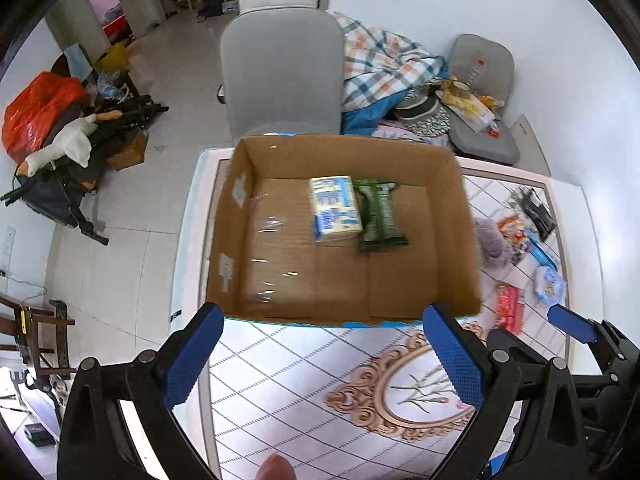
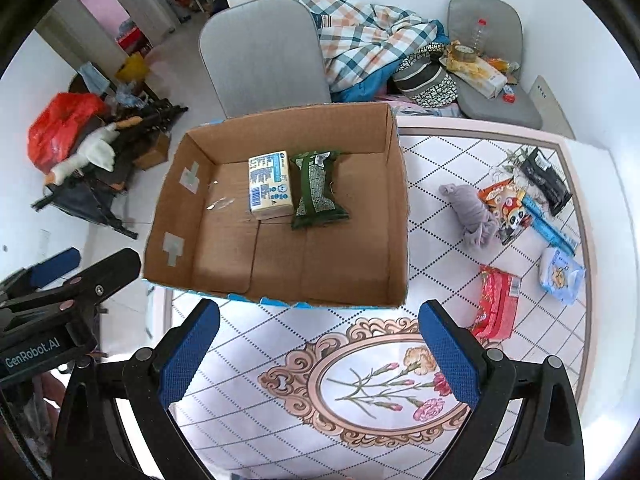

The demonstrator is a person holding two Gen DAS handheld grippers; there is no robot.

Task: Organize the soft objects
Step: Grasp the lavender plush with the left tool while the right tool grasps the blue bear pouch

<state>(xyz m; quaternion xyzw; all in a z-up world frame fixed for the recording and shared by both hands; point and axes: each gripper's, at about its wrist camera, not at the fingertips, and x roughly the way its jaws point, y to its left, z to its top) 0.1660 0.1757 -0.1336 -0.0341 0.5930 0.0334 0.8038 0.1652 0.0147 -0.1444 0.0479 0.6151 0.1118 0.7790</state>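
An open cardboard box (image 2: 192,200) (image 1: 460,216) stands on the table. Inside lie a white-blue tissue pack (image 2: 270,184) (image 1: 335,208) and a green packet (image 2: 317,190) (image 1: 378,212), side by side. Right of the box lie a grey cloth (image 2: 472,212) (image 1: 492,240), a red pack (image 2: 496,300) (image 1: 510,308), a light-blue pack (image 2: 562,274) (image 1: 550,284), an orange snack bag (image 2: 504,208), a blue stick pack (image 2: 550,224) and a black packet (image 2: 546,182). My left gripper (image 1: 322,360) is open and empty in front of the box. My right gripper (image 2: 320,354) is open and empty beside it.
The table (image 2: 248,340) has a diamond-patterned cover with a floral medallion (image 2: 380,384). A grey chair (image 2: 260,56) stands behind the box. A plaid blanket (image 2: 368,36) and a cluttered second chair (image 2: 492,60) are at the back right. Floor clutter (image 2: 92,148) lies left.
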